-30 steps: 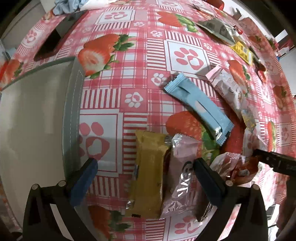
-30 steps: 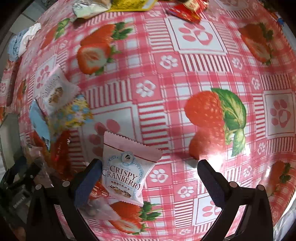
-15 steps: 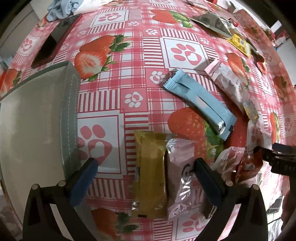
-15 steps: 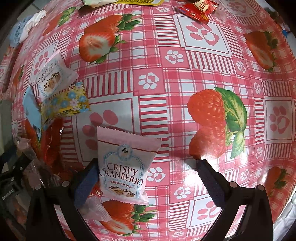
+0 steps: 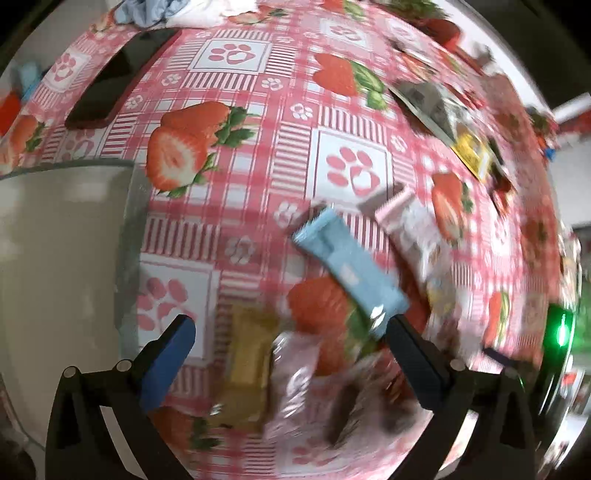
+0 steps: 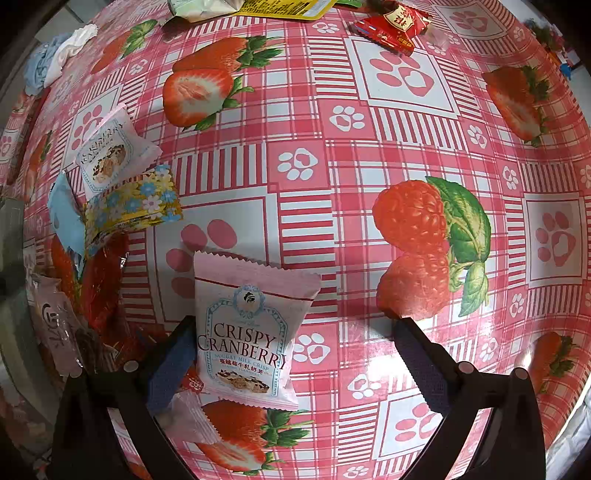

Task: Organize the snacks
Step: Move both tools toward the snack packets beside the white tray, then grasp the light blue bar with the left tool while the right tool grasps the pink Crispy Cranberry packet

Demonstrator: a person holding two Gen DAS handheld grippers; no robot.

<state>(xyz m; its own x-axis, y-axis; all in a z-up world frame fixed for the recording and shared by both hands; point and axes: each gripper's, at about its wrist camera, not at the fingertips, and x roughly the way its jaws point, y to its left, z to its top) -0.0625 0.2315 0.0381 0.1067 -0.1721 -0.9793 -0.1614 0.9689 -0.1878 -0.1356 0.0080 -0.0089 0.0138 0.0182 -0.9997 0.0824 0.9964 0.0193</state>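
Snacks lie scattered over our strawberry-and-paw-print tablecloth (image 6: pixel 369 155). Our right gripper (image 6: pixel 291 354) hangs low with its fingers spread wide, empty, and the pink "Crispy Cranberry" packet (image 6: pixel 247 328) lies flat on the cloth between them, close against the blue pad of the left finger (image 6: pixel 173 365) and well apart from the right one. Further left in that view we see a second cranberry packet (image 6: pixel 107 151), a flowered yellow wrapper (image 6: pixel 133 203) overlapping its lower edge, and a light blue bar (image 6: pixel 64 218) beside both. A red packet (image 6: pixel 395 26) sits near the far edge. Our left wrist view is blurred, yet we can tell the left gripper (image 5: pixel 291 365) is also spread wide and holds nothing; beneath it lie a yellow-brown bar (image 5: pixel 247 365) and a pink foil packet (image 5: pixel 295 376) side by side, touching. The light blue bar (image 5: pixel 351 269) lies diagonally beyond them, its near end by the right finger. A pale grey tray (image 5: pixel 125 229) sits at the left, just beside the left finger, and a dark phone (image 5: pixel 118 77) rests farther off.
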